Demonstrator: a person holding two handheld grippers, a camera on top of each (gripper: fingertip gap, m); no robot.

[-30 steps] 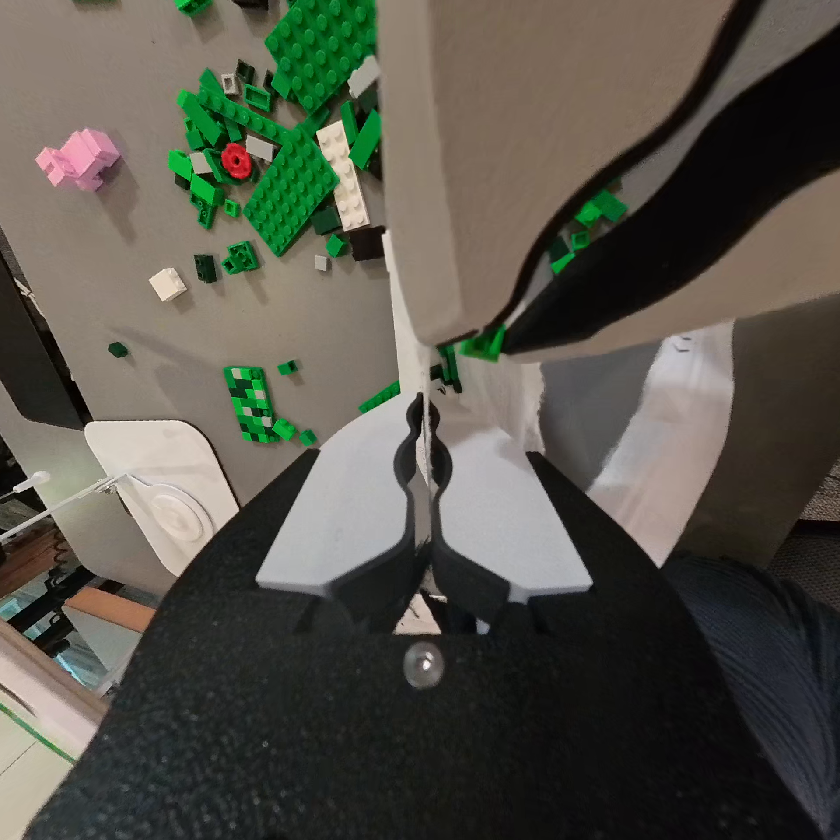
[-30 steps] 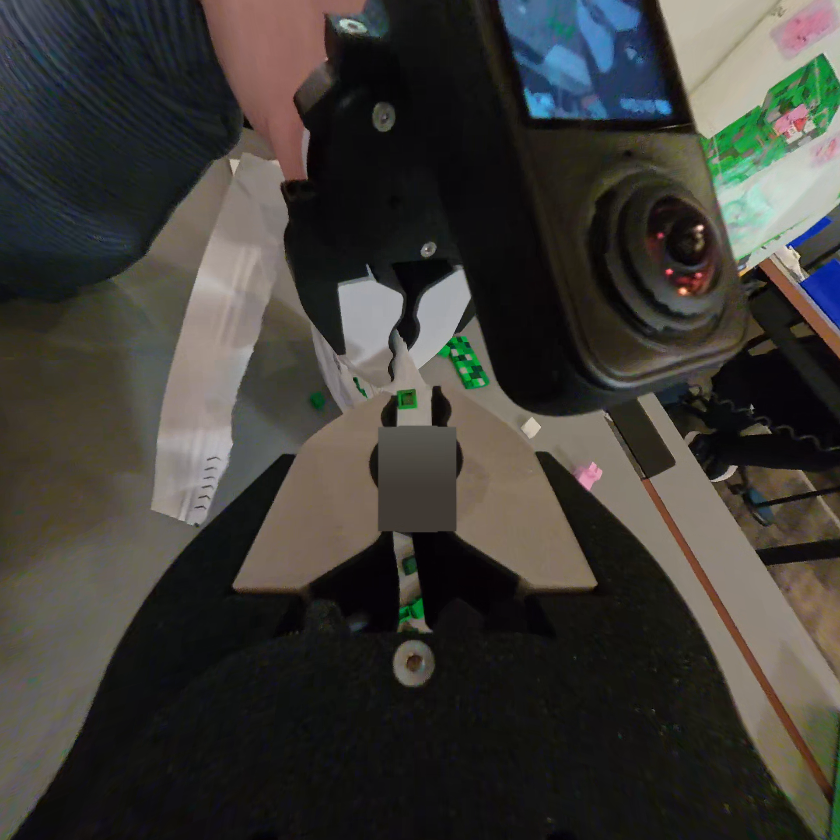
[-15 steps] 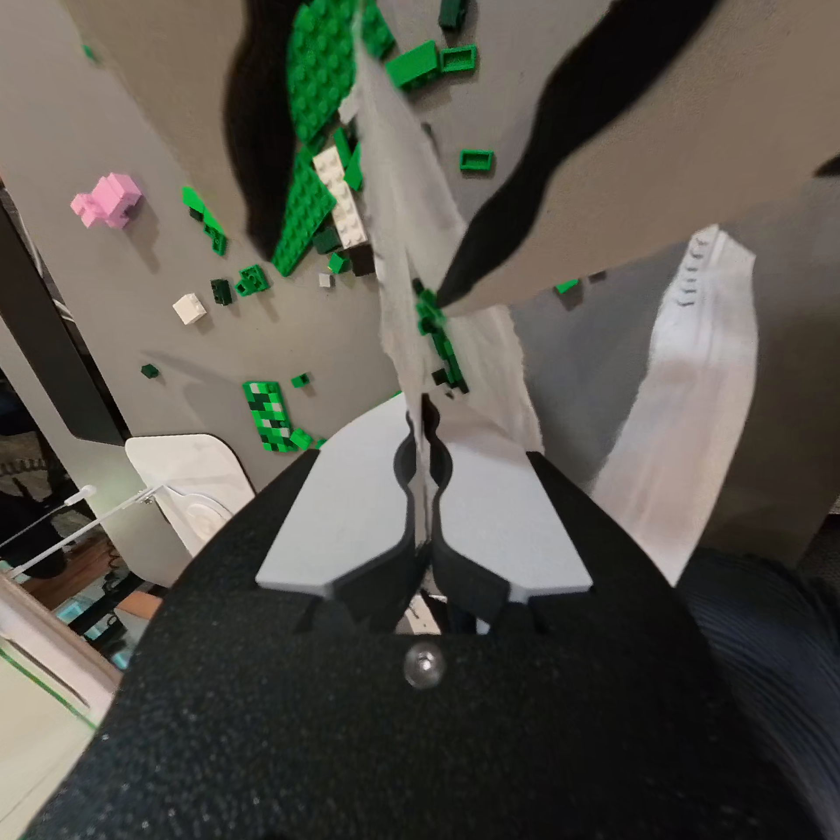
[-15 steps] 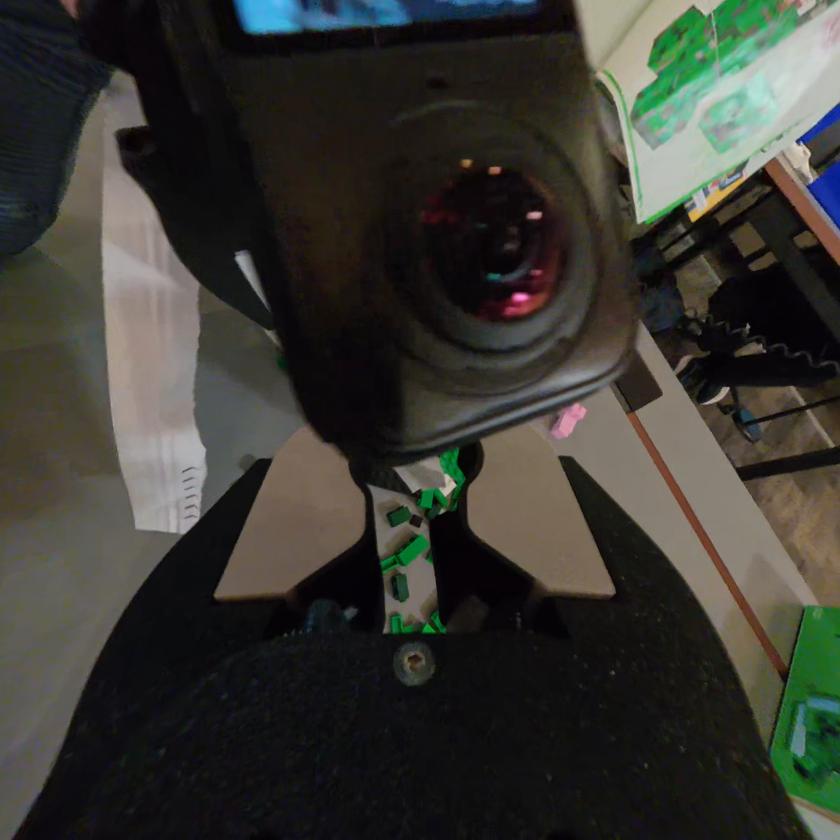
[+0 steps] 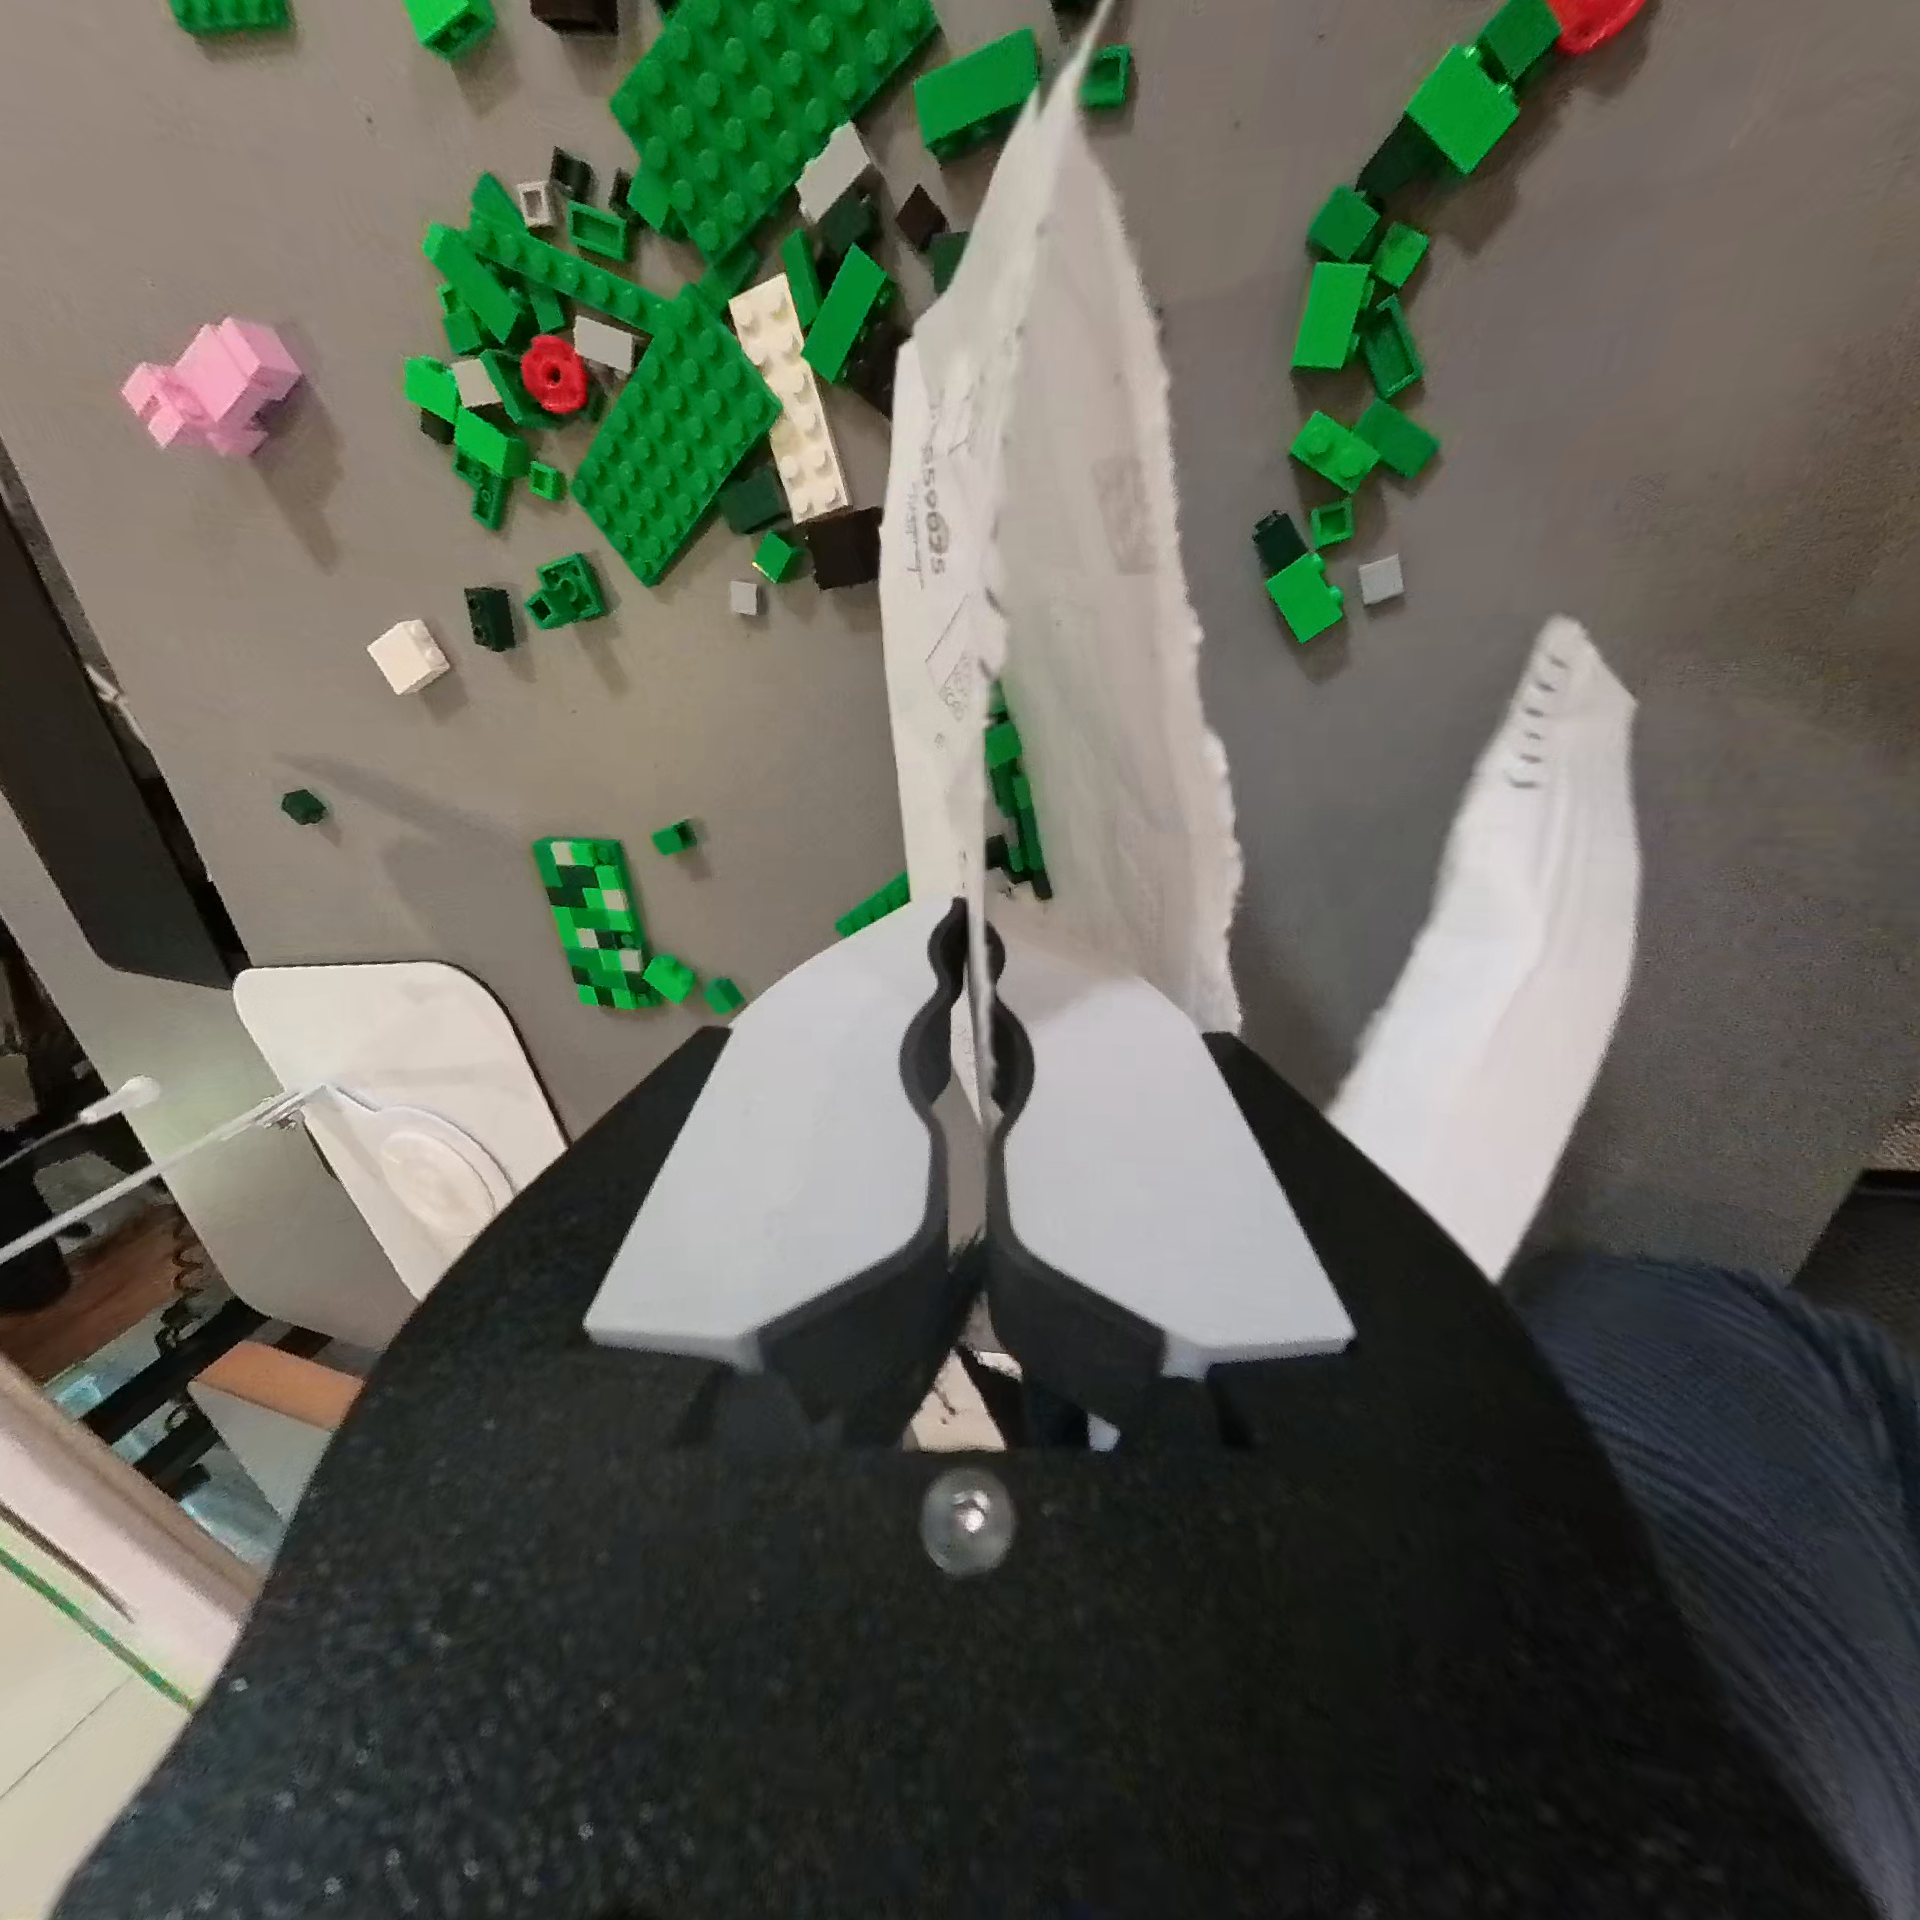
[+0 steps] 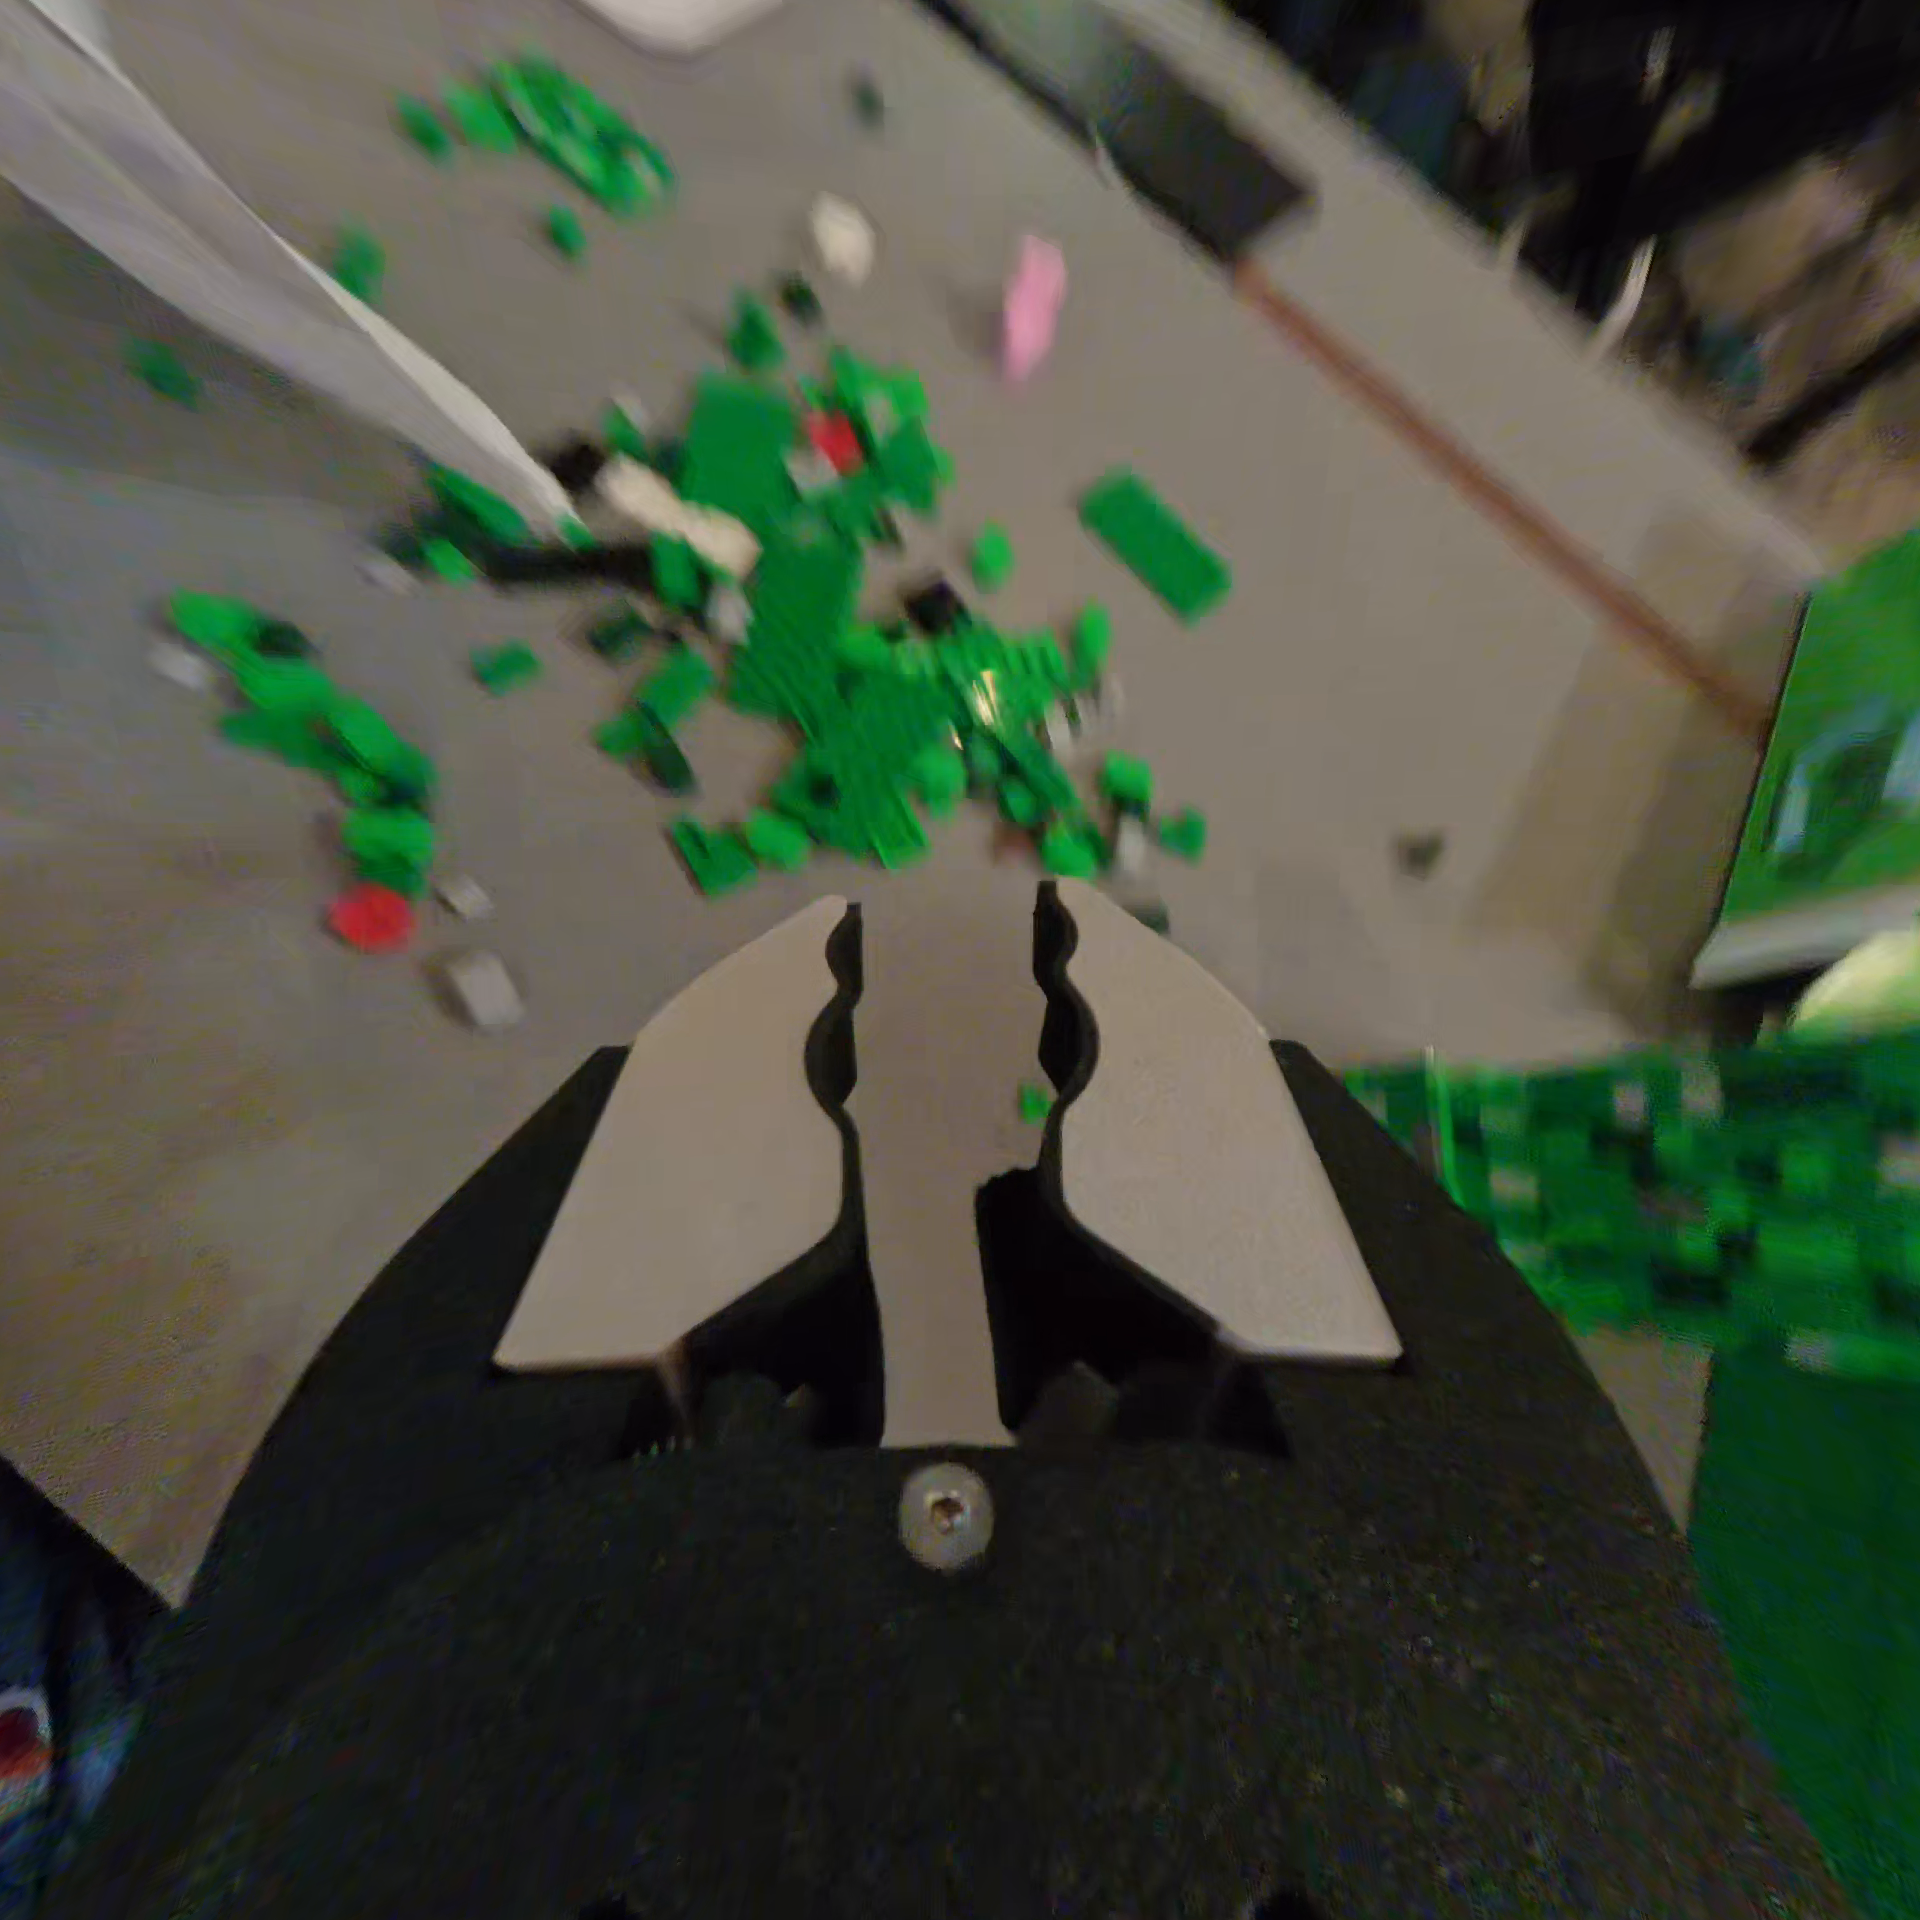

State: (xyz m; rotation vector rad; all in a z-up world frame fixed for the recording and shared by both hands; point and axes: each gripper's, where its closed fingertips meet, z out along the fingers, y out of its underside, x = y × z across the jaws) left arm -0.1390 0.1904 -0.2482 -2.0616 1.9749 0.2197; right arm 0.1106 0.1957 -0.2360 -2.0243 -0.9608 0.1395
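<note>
Half a second ago our right gripper (image 6: 945,914) sat close against the other gripper's camera with a torn white paper bag (image 5: 1049,582) between its fingers; now it has swung away over the grey worktop (image 5: 229,208), its fingers spread with only bare worktop between them, and its view is blurred by motion. We still pinch the bag in our left gripper (image 5: 977,935), fingers pressed together on the thin paper, which stands up on edge from the fingertips toward the far edge of the worktop, its ragged torn side to the right; a few small green bricks show inside it near the fingertips. Largest on the worktop is a torn-off white paper strip (image 5: 1496,935), lying apart from the bag toward the near right edge. Next come two studded green plates (image 5: 675,436), one at the far edge and one nearer, inside a dense scatter of small green bricks (image 5: 499,270) left of the bag, with a long white brick (image 5: 795,395) touching the nearer plate's right edge. A second, looser group of green bricks (image 5: 1351,312) lies right of the bag. A pink brick figure (image 5: 213,384) sits alone toward the left edge. A mottled green tile piece (image 5: 597,914) lies near our left fingertips. Smaller still are a white brick (image 5: 408,657) and a round red piece (image 5: 551,374) among the left scatter.
</note>
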